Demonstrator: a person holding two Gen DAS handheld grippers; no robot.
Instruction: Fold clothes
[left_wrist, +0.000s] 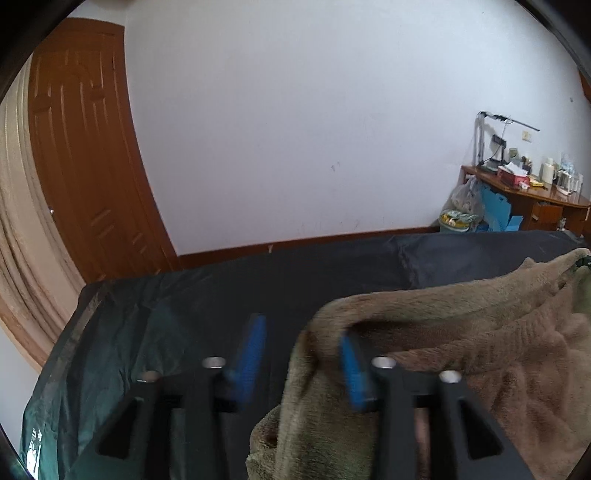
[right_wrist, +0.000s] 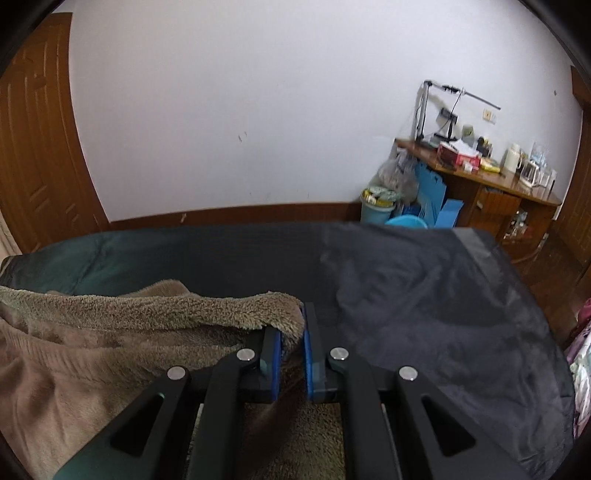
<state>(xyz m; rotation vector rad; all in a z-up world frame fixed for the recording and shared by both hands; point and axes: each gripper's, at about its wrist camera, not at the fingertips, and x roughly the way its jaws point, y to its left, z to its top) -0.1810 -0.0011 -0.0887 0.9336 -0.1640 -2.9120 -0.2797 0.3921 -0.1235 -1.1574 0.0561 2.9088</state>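
Observation:
A brown fleece garment (left_wrist: 461, 325) lies on the dark bed cover (left_wrist: 229, 288). In the left wrist view its raised edge drapes over the right blue pad (left_wrist: 354, 376) and hangs down into the gap. My left gripper (left_wrist: 301, 332) stands open, its pads wide apart and blurred. In the right wrist view the same fleece garment (right_wrist: 110, 332) spreads to the left, and one corner is pinched between the blue pads (right_wrist: 312, 354). My right gripper (right_wrist: 291, 332) is shut on that corner, which is lifted a little above the bed cover (right_wrist: 424, 295).
A wooden door (left_wrist: 85, 155) stands at the left and a white wall lies ahead. At the far right are a cluttered wooden desk (right_wrist: 498, 184), a bin (right_wrist: 376, 206) and blue boxes. The bed edge (right_wrist: 535, 280) drops off on the right.

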